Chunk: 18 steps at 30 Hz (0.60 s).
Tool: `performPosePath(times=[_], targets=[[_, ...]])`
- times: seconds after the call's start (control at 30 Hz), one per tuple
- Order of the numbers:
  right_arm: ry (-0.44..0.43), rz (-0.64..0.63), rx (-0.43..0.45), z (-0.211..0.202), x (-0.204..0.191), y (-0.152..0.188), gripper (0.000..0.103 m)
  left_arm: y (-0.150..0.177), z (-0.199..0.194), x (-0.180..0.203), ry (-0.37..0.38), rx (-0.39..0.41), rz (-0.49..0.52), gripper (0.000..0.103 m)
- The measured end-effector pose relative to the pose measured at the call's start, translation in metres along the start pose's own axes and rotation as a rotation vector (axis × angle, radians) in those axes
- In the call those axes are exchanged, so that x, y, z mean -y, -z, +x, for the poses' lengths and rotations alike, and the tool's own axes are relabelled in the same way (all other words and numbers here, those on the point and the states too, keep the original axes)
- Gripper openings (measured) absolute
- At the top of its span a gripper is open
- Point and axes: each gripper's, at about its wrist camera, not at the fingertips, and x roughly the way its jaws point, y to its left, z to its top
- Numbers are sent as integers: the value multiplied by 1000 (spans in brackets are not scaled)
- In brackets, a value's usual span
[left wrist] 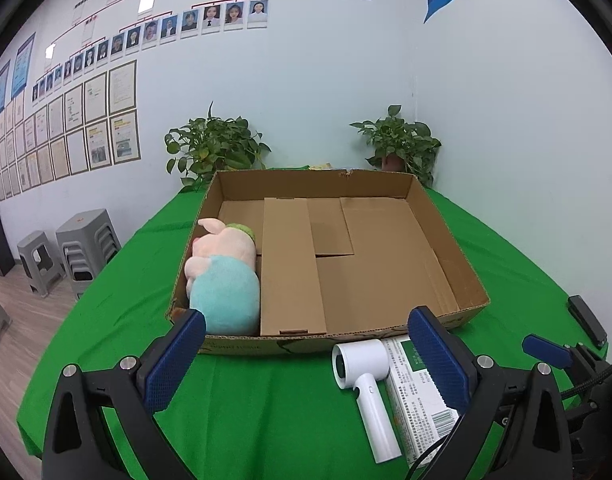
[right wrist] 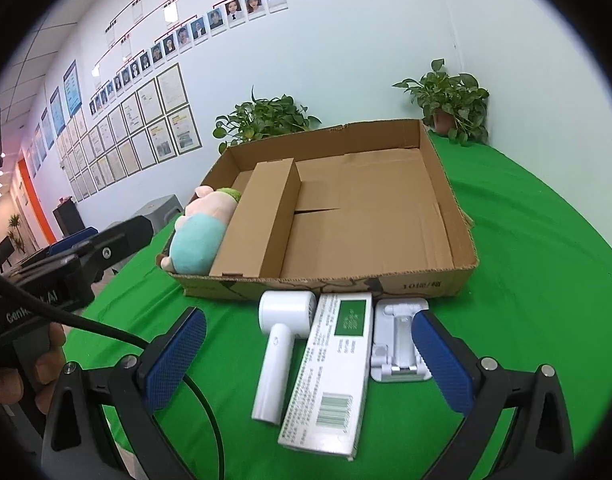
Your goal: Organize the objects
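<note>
- Box (right wrist: 446,216), open-topped brown cardboard, sits on the green table (right wrist: 546,240), toward its far side; "1018" is printed on the near wall at its right end, other marks there unreadable.
- Plush pig (left wrist: 222,276), pink with a light blue body, lies inside the box against its left wall.
- Carton (right wrist: 262,216), a long closed brown one, lies inside the box just right of the pig, touching it.
- Dryer (right wrist: 280,340), white and hair-dryer shaped, lies on the table just before the box's near wall, handle toward the camera.
- Packet (right wrist: 330,376), a long white pack with a green label and a barcode at its near end, lies just right of the dryer and touches it; its small print cannot be read.
- Stand (right wrist: 398,340), white and folding, lies just right of the packet, close to the box's near wall.
- Left gripper (left wrist: 306,360) hovers over the table's near edge, aimed at the box; its blue pads are spread wide, holding nothing. In the right wrist view its black body carries white letters, "Gen" legible, and a hand (right wrist: 38,364) grips it.
- Right gripper (right wrist: 310,356) hovers over the near edge, level, its blue pads spread wide on either side of the dryer, packet and stand, touching none.
- Two potted plants (left wrist: 214,148) stand at the table's far edge behind the box.
- Wall (left wrist: 306,80) behind carries rows of portrait photos and framed papers, too small to read.
</note>
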Motion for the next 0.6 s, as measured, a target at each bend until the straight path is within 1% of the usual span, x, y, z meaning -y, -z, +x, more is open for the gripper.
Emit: performPosePath(times=[0.23,0.3,0.43,0.57,0.6], targets=[[45,11,9,-7,4,4,102,4,2,5,45,9,2,95],[47,12,10,-8,2,4,102,5,4,4,70,6,5,90],[62,-9,7,-6,-2,7,102,8,9,3,94,3,7,84],[63,-12,-9,-2,-3,11,102,11,20,-4,126,-23,-18,73],[66,-15,-11,-1,-3,12,102,13,22,-4,132,-29,-17,69]])
